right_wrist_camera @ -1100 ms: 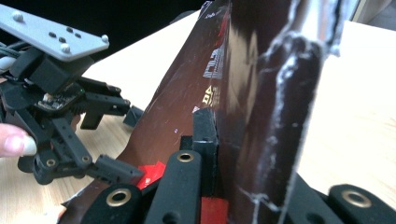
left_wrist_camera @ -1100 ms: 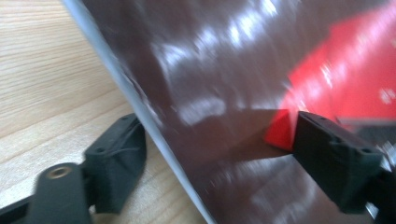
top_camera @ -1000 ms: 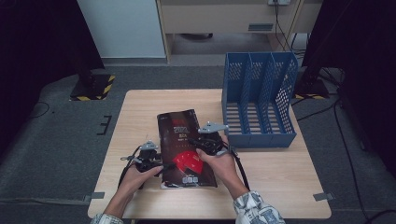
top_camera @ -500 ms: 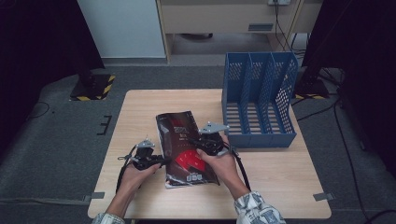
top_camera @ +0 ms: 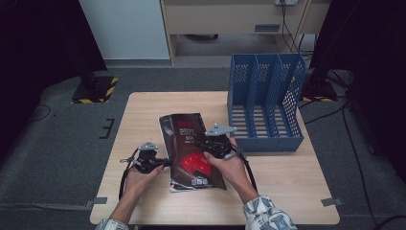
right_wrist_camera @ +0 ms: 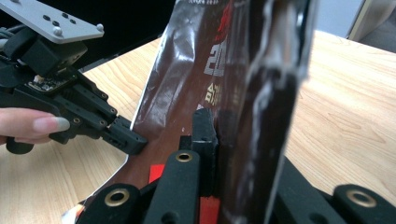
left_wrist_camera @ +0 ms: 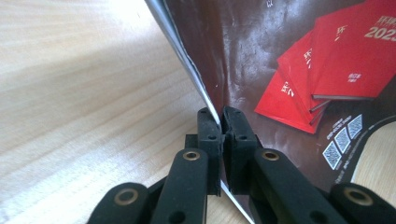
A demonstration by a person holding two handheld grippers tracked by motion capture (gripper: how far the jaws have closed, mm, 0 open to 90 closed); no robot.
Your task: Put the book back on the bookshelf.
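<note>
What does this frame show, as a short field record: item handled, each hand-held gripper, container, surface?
item: dark glossy booklet with red books pictured on its cover
left hand-held gripper: shut on the booklet's left edge
right hand-held gripper: shut on the booklet's right edge
container: blue file rack, upright, right of the booklet, slots empty
surface: wooden table

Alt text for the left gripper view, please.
The left gripper has its two black jaws shut on the edge of a glossy dark brown magazine, whose cover shows red books and QR codes. Light wooden table lies behind.
</note>
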